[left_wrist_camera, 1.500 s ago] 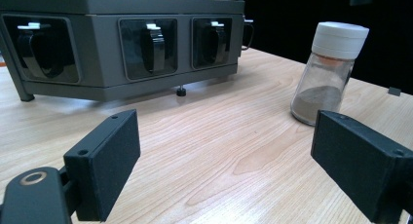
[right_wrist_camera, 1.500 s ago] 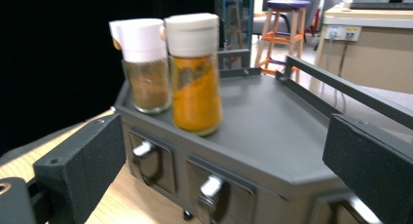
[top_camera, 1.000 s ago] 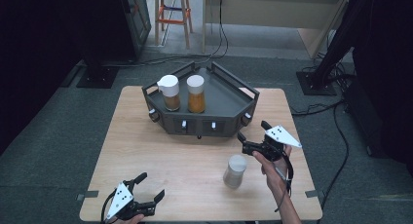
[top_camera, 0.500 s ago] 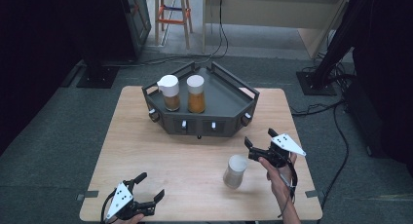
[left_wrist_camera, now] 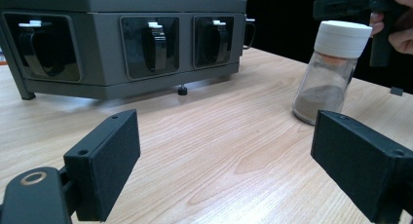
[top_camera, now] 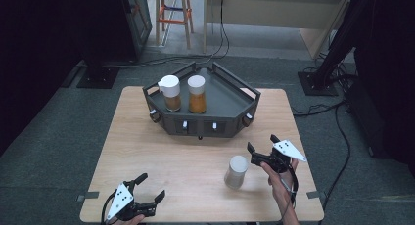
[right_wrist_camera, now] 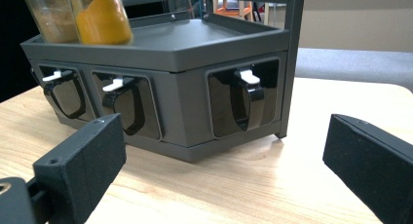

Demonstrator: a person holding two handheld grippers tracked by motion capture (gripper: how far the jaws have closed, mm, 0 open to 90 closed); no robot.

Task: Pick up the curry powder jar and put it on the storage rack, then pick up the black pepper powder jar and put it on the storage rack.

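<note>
Resting near the table's front left corner, the left gripper (top_camera: 150,188) is sitting with its jaws standing open and nothing between them, pointing out across the bare wood toward the rack. Moving rightward, the dark grey spice rack (top_camera: 230,95) is standing at the far middle of the wooden table (top_camera: 147,151), and two white-capped jars are standing upright on its deck: one with brown contents (top_camera: 170,93) and, just beside it, one with orange powder (top_camera: 196,94). Further right and nearer the person, a third spice jar (top_camera: 237,171) with a white cap is standing upright on the table, well apart from the rack, with a little brownish powder at its bottom as the left gripper view shows (left_wrist_camera: 333,70). Just beside it on the right, the right gripper (top_camera: 260,147) is hovering with jaws spread wide and empty, aimed past the jar toward the rack front. Judging by this, the person is lining up to pick the loose jar. The next move probably calls for bringing the open jaws around the glass body below the cap, squarely, before closing, so the jar is not tipped.
</note>
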